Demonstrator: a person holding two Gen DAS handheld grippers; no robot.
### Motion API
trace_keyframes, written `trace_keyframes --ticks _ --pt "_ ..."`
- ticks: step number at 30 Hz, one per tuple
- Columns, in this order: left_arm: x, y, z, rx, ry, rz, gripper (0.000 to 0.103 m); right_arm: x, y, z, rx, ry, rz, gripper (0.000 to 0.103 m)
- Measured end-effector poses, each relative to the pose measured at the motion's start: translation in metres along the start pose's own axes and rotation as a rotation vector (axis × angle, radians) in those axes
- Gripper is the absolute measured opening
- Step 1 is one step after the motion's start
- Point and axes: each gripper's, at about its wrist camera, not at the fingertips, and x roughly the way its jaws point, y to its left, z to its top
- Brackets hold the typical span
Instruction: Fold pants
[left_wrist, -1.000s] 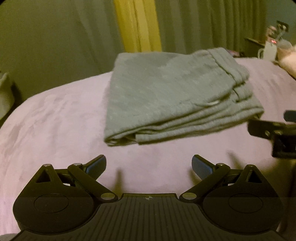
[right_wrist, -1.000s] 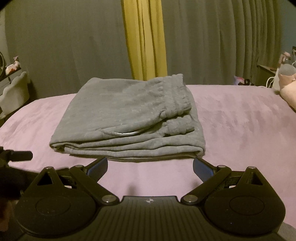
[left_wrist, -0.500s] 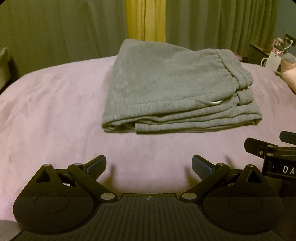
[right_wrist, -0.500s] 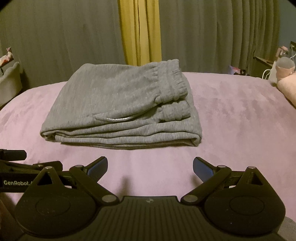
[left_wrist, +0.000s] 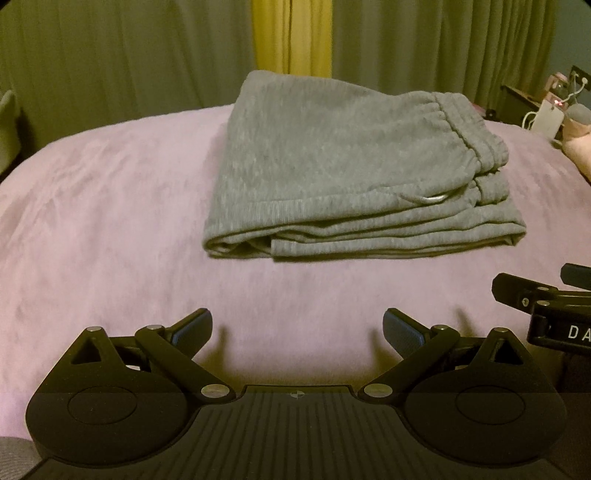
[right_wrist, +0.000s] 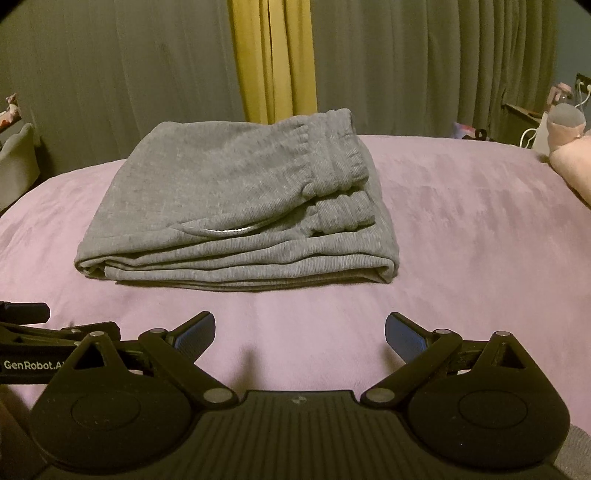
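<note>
Left gripper (left_wrist: 297, 326) and right gripper (right_wrist: 300, 330): jaws spread wide, nothing held, side by side over bare pink bedspread (left_wrist: 92, 229). Gray pants (right_wrist: 236, 206) lie folded mid-bed just ahead, layered edge facing the grippers, waistband on the right. Clear cover all round the stack; curtains (right_wrist: 424, 62) behind.

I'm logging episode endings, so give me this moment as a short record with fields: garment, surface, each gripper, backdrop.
garment: grey pants, folded into a compact stack, elastic waistband on the right side
surface: pink bedspread, pants lying flat on it
left gripper: open, empty, short of the pants' near edge
right gripper: open, empty, also clear of the pants
backdrop: grey curtains with a yellow strip behind the bed
</note>
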Motion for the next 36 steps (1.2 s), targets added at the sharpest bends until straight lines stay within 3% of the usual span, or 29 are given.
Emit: trace_keyframes --ticks 36 --pt "0.0026 -0.0010 -0.0031 -0.002 0.019 0.002 0.102 0.0014 -0.0022 -0.0010 0.007 0.005 -0.008 0.099"
